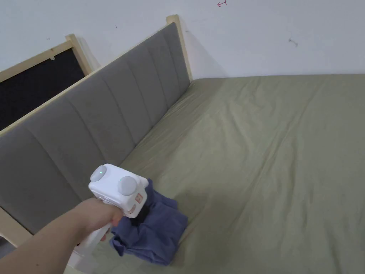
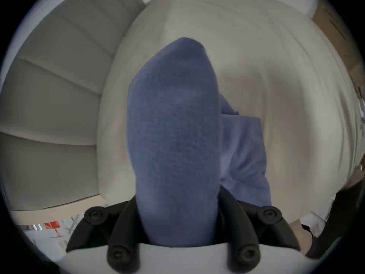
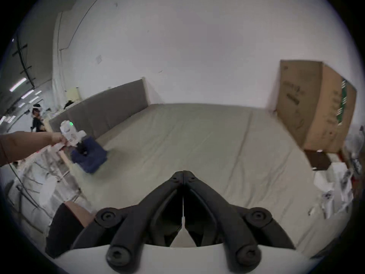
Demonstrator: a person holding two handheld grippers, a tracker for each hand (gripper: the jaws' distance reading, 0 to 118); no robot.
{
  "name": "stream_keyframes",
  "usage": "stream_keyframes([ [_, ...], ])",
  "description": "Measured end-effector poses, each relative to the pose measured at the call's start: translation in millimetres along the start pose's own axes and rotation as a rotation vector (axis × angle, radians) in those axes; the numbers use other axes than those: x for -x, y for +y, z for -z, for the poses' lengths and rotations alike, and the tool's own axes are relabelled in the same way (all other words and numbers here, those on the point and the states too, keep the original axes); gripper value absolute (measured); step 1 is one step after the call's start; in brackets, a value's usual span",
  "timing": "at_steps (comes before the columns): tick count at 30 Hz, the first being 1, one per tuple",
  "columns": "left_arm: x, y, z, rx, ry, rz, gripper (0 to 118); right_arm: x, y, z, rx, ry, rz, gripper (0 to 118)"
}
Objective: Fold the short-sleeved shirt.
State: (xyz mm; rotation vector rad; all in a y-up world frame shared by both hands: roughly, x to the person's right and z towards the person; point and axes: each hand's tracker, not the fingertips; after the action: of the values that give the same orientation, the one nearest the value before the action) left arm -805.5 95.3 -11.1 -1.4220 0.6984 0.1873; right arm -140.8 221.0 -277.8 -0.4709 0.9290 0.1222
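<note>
The left gripper [image 1: 142, 217] grips the bunched shirt [image 1: 151, 232] at the bed's [image 1: 271, 160] near corner by the headboard. The right gripper [image 3: 182, 174] is closed, empty. Better to carry the shirt to mid-bed, then spread it flat.

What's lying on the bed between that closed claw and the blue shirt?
Nothing but bare green sheet. The right gripper view shows it running unbroken from the right claw to the blue shirt.

Left gripper [image 2: 177, 215]: black fingers [image 2: 122, 229] pressed on either side of a thick fold of blue shirt [image 2: 173, 130], which rises up the frame's middle. More blue cloth hangs at right. Behind: pale bed sheet [image 2: 276, 60]; grey padded headboard [image 2: 55, 92] at left; brown cardboard box [image 2: 335, 27] at upper right.
</note>
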Motion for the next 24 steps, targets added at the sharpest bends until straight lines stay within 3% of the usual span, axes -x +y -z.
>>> stream_keyframes([
  [3,18,-5,8,0.008,-0.031,-0.054,21,-2,8,-8,0.001,-0.050,-0.016,0],
  [9,29,-22,21,0.002,0.084,-0.045,22,-7,10,-9,0.006,-0.071,-0.024,0],
  [10,33,-25,19,-0.010,0.075,-0.071,39,-6,10,-8,0.012,-0.069,-0.025,0],
  [12,38,-30,12,-0.044,0.038,-0.153,106,-4,9,-6,0.017,-0.063,-0.024,0],
  [14,38,-36,-2,-0.035,0.003,-0.154,118,-11,5,-4,0.013,-0.049,-0.016,0],
  [17,32,-49,-44,-0.250,0.015,-0.205,111,-8,5,-4,-0.012,-0.058,-0.036,0],
  [20,0,-78,-83,-0.362,-0.041,-0.260,110,-13,7,-4,-0.034,-0.043,0.005,0],
  [21,-13,-84,-93,-0.397,-0.046,-0.258,106,-33,1,-10,-0.042,-0.042,0.014,0],
  [24,-59,-95,-116,-0.492,-0.057,-0.243,33,-38,3,-19,-0.067,-0.044,0.004,0],
])
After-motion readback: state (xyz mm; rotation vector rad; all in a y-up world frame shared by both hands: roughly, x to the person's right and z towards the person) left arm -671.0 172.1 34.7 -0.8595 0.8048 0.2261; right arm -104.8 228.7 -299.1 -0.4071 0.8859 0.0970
